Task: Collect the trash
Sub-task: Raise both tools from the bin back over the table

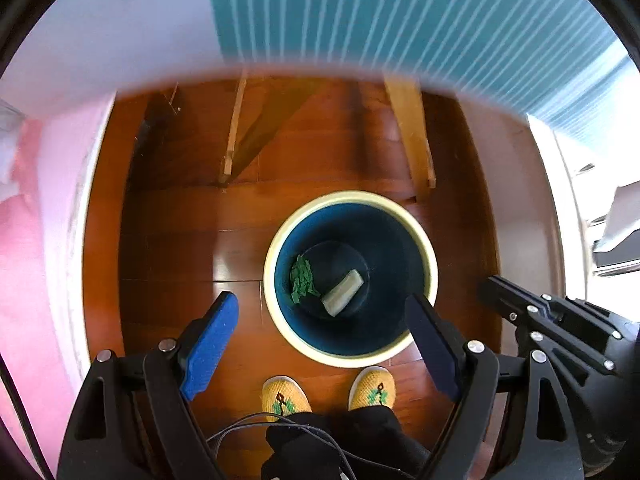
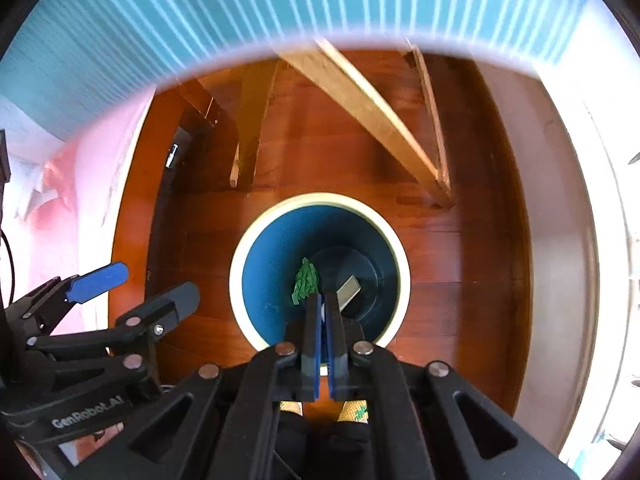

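Observation:
A round bin (image 1: pixel 430 258) with a cream rim and dark blue inside stands on the wooden floor; it also shows in the right wrist view (image 2: pixel 240 256). In it lie a crumpled green piece (image 1: pixel 302 280) (image 2: pixel 306 280) and a pale flat wrapper (image 1: pixel 343 292) (image 2: pixel 349 289). My left gripper (image 1: pixel 322 312) is open and empty above the bin's near side; it also shows in the right wrist view (image 2: pixel 152 284). My right gripper (image 2: pixel 323 300) is shut with nothing visible between its pads, over the bin's near rim; it also shows in the left wrist view (image 1: pixel 496 286).
A table with a teal striped cloth (image 1: pixel 400 20) overhangs the far side, its wooden legs (image 1: pixel 412 136) just behind the bin. The person's yellow slippers (image 1: pixel 286 396) stand at the bin's near side. Pink fabric (image 1: pixel 24 260) is on the left.

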The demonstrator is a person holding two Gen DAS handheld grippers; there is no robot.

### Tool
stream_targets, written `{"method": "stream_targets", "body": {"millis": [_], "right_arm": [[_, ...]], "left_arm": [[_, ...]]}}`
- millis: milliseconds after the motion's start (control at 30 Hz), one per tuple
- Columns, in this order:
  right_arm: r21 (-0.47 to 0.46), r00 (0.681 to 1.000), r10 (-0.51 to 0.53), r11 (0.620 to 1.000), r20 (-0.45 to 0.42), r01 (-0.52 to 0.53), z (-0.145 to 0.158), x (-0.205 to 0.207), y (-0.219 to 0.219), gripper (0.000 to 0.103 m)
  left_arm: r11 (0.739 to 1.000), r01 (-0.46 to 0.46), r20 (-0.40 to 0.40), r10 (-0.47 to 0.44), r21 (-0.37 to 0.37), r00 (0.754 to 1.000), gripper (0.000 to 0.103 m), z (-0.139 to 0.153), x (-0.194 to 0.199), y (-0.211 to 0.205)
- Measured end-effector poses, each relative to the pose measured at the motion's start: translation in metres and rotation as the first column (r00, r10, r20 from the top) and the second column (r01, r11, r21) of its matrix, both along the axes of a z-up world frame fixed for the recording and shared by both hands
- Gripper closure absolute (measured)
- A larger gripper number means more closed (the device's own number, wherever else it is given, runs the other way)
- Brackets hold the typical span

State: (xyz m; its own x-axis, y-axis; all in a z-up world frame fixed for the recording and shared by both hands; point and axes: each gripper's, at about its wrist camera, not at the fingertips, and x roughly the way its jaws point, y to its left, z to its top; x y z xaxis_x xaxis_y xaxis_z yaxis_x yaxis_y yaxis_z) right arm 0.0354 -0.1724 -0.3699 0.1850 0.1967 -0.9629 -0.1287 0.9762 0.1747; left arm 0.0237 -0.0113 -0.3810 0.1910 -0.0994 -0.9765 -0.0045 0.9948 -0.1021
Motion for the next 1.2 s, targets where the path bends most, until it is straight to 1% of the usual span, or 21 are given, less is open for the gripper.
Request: {"method": "stream_targets", "body": {"millis": [167, 233, 333, 367, 400, 433, 467, 500, 633, 667, 733, 833, 967, 1033, 1200], "right_arm": [[-0.014, 1.0, 0.008, 1.0, 0.016, -0.008, 0.054, -0.014, 0.004, 0.101], [-0.009, 1.0, 0.012, 1.0, 0.016, -0.012, 0.078, -0.018, 0.004, 0.101], [0.003, 1.0, 0.01, 1.0, 0.029, -0.01, 0.124, -0.024, 0.002, 0.101], [0.007, 0.999, 0.009, 1.0, 0.044, -0.009, 0.146, -0.027, 0.002, 0.101], [0.009, 0.999, 0.008, 1.0, 0.05, -0.009, 0.158, -0.028, 0.004, 0.101], [0.017, 0.998, 0.007, 1.0, 0.059, -0.008, 0.174, -0.03, 0.003, 0.101], [0.024, 0.997, 0.008, 1.0, 0.072, -0.01, 0.195, -0.031, 0.003, 0.101], [0.028, 0.996, 0.011, 0.999, 0.084, -0.014, 0.211, -0.032, 0.004, 0.101], [0.047, 0.99, 0.029, 0.998, 0.138, -0.035, 0.264, -0.036, 0.008, 0.101], [0.051, 0.986, 0.032, 0.998, 0.161, -0.041, 0.28, -0.037, 0.01, 0.101], [0.058, 0.98, 0.03, 0.997, 0.196, -0.042, 0.302, -0.038, 0.011, 0.101], [0.067, 0.97, 0.008, 0.997, 0.242, -0.025, 0.327, -0.036, 0.018, 0.101], [0.07, 0.96, -0.01, 0.998, 0.279, -0.01, 0.351, -0.033, 0.027, 0.101], [0.065, 0.95, -0.007, 0.998, 0.312, -0.014, 0.364, -0.035, 0.032, 0.101], [0.032, 0.91, -0.003, 0.999, 0.415, -0.011, 0.394, -0.031, 0.043, 0.101]], "left_arm": [[1.0, 0.022, 0.003, -0.022, 0.007, 1.0, 0.019, 0.062, -0.008, -0.003], [0.999, 0.04, 0.007, -0.04, 0.007, 0.999, 0.019, 0.093, -0.011, -0.005], [0.997, 0.073, 0.041, -0.073, -0.005, 0.996, 0.019, 0.15, -0.016, -0.003], [0.997, 0.081, 0.055, -0.081, -0.008, 0.995, 0.019, 0.165, -0.016, -0.002], [0.996, 0.093, 0.078, -0.092, -0.009, 0.993, 0.019, 0.189, -0.017, -0.001], [0.995, 0.098, 0.089, -0.096, -0.008, 0.991, 0.018, 0.202, -0.016, -0.001], [0.995, 0.104, 0.103, -0.103, -0.008, 0.989, 0.015, 0.222, -0.017, 0.001], [0.994, 0.108, 0.113, -0.106, -0.011, 0.988, 0.012, 0.238, -0.017, 0.003], [0.994, 0.11, 0.145, -0.106, -0.023, 0.984, 0.012, 0.288, -0.014, 0.016], [0.993, 0.111, 0.154, -0.106, -0.025, 0.982, 0.012, 0.298, -0.012, 0.018], [0.993, 0.114, 0.18, -0.108, -0.025, 0.978, 0.012, 0.318, -0.01, 0.024], [0.992, 0.124, 0.214, -0.116, -0.024, 0.97, 0.012, 0.346, -0.005, 0.031], [0.989, 0.142, 0.242, -0.128, -0.041, 0.962, 0.012, 0.377, 0.0, 0.04], [0.989, 0.14, 0.263, -0.124, -0.042, 0.957, 0.012, 0.39, 0.003, 0.046], [0.999, 0.054, 0.311, -0.049, -0.006, 0.949, 0.012, 0.415, 0.014, 0.071]]}}
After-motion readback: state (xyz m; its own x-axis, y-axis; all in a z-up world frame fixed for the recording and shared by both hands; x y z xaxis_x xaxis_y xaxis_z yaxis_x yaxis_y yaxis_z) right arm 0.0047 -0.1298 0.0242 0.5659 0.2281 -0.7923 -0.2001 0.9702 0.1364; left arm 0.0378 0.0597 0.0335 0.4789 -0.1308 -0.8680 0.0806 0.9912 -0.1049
